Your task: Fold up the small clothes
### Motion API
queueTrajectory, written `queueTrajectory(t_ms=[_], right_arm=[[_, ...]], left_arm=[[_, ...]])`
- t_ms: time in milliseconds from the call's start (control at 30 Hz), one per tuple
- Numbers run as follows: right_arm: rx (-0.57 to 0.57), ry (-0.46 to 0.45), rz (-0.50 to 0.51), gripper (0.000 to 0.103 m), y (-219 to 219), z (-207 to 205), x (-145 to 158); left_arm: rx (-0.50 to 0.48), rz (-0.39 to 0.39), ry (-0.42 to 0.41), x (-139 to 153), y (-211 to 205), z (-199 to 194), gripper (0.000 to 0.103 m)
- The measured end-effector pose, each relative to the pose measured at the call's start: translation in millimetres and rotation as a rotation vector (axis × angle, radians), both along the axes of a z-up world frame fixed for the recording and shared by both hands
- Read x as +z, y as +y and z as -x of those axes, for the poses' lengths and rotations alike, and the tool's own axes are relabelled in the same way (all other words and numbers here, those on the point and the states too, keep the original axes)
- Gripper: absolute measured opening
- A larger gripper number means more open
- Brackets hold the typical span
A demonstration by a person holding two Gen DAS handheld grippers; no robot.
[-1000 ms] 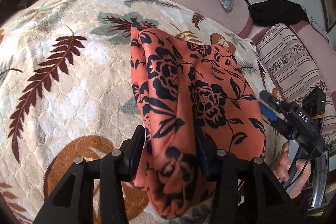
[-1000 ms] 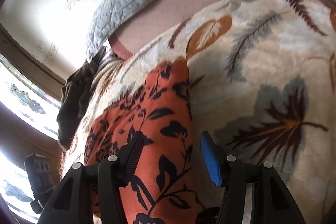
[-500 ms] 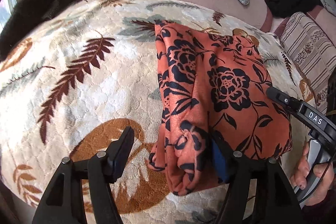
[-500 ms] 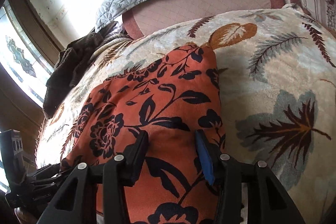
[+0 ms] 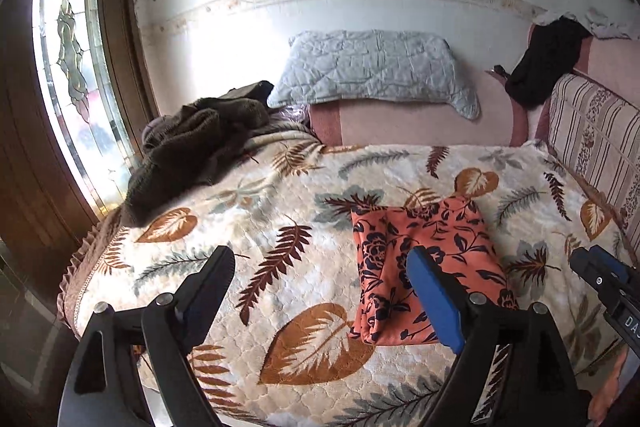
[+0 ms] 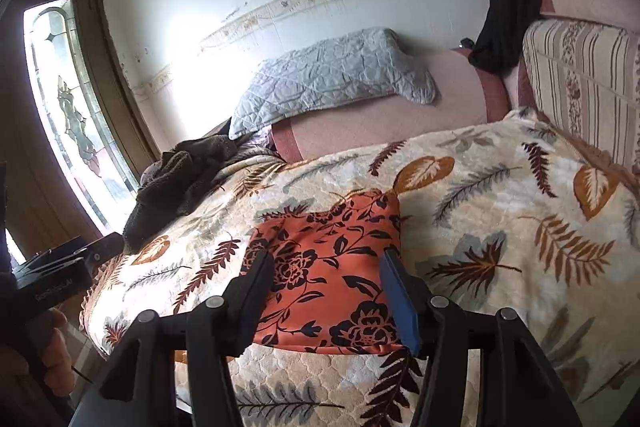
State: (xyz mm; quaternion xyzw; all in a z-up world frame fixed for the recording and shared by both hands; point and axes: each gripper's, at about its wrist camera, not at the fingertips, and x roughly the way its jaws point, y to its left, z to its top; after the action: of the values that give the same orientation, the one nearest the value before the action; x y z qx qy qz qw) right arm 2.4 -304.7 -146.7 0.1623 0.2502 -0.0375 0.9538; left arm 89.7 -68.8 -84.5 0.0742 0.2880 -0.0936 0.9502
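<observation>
Seen from the left wrist: folded orange floral garment [image 5: 428, 267] lying flat at lower right of centre on the leaf-print blanket [image 5: 248, 227], a compact rectangle with its doubled edge turned toward the lens, apparently set down as a finished fold. Left gripper [image 5: 324, 297] raised clear of it at the bottom of the frame, jaws spread wide after just opening, nothing between them, only blanket showing in the gap. Tip of the other tool at the right edge. Dark brown clothing [image 5: 192, 151] heaped at upper left by the window, likely waiting its turn; grey quilted pillow [image 5: 372, 67] against the wall at upper centre. Seen from the right wrist: same garment at lower centre, framed between the fingers of the right gripper [image 6: 328, 285] but lying beyond them on the bed, untouched. Jaws parted to a middling width, just opened further, gripping nothing. Both tools seemingly pulled back to free the cloth.
</observation>
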Motion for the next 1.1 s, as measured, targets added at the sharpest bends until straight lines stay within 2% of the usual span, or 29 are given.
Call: queueTrajectory(t_ms=[100,300,400,533,800,1100], right_arm=[[-0.004,-0.035,0.028,0.069,10.8,22.7,29.3],[0.002,-0.066,0.095,0.070,33.3,61.1,71.8],[0.001,-0.069,0.110,0.070,39.7,76.7,84.1],[0.013,-0.083,0.138,0.070,47.2,94.8,96.5],[-0.002,-0.080,0.166,0.070,62.9,116.1,111.9],[-0.025,-0.079,0.211,0.070,73.7,120.9,121.5]], left_arm=[[0.017,0.007,-0.021,21.4,6.8,17.2,0.088],[0.067,0.029,-0.091,57.8,25.2,52.7,0.089],[0.114,0.048,-0.140,72.7,35.8,69.4,0.102],[0.154,0.056,-0.246,89.4,44.7,92.0,0.103],[0.123,0.037,-0.291,107.7,46.6,112.7,0.103],[0.119,0.035,-0.294,116.5,50.5,121.0,0.103]])
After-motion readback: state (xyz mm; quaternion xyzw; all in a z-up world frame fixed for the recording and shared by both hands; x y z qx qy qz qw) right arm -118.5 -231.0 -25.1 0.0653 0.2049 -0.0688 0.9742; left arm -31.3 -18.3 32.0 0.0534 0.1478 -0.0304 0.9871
